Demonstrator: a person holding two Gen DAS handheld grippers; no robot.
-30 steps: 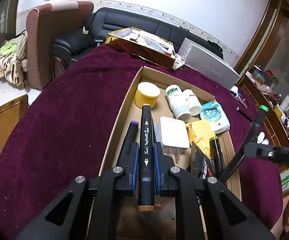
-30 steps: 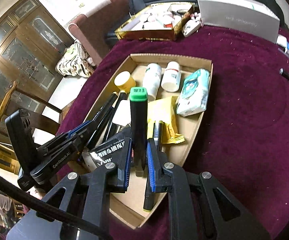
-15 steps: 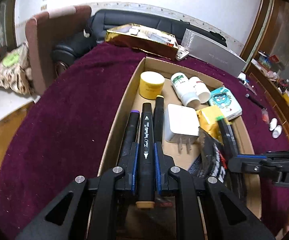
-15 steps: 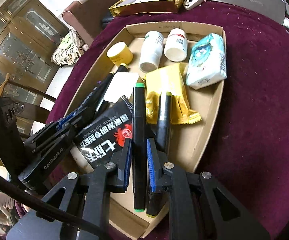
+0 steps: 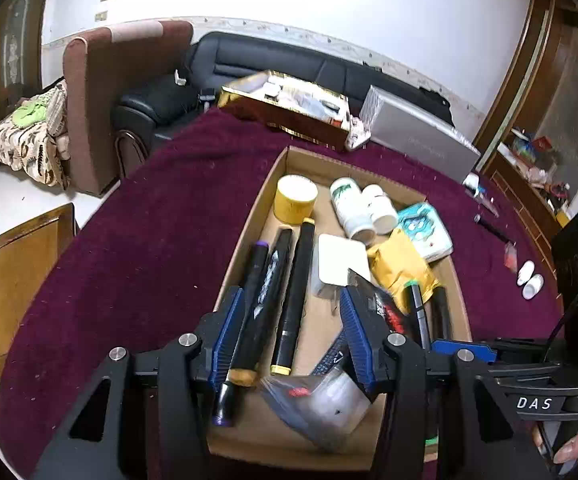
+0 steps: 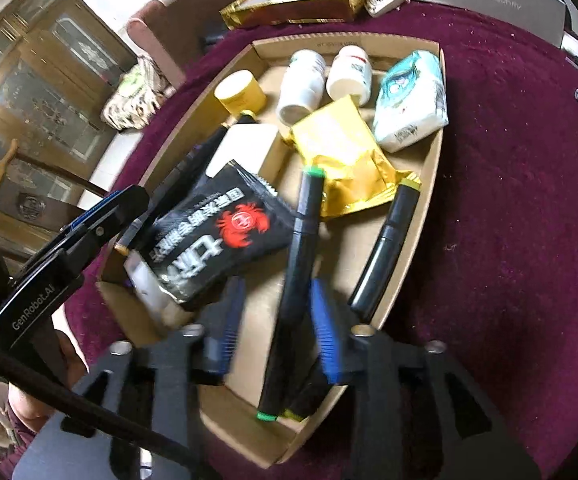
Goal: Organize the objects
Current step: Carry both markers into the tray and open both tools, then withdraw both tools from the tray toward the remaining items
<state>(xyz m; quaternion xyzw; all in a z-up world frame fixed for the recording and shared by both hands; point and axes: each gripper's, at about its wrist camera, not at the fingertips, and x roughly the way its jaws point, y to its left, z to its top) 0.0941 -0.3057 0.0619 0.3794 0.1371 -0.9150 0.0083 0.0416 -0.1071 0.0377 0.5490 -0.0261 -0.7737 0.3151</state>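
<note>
A cardboard box (image 5: 245, 240) on the maroon table holds markers, bottles and packets. My left gripper (image 5: 293, 336) is open over its near end; a black marker with a tan end (image 5: 263, 300) lies in the box between the fingers, beside a purple-capped marker (image 5: 255, 264) and a yellow-capped one (image 5: 297, 292). My right gripper (image 6: 277, 320) is open over the box (image 6: 429, 208); the green-capped marker (image 6: 293, 280) lies free between its fingers, next to a black crab-print packet (image 6: 213, 240) and a yellow-capped marker (image 6: 389, 240).
The box also holds a yellow jar (image 5: 293, 198), two white bottles (image 5: 353, 208), a tissue pack (image 5: 425, 228), a gold packet (image 5: 401, 268) and a white charger (image 5: 339, 264). A gold tray (image 5: 289, 108) and grey box (image 5: 417, 140) stand behind. A pen (image 5: 491, 228) lies right.
Both grippers have opened and let go of their markers, which now lie in the box. Both grippers have drawn back slightly.
</note>
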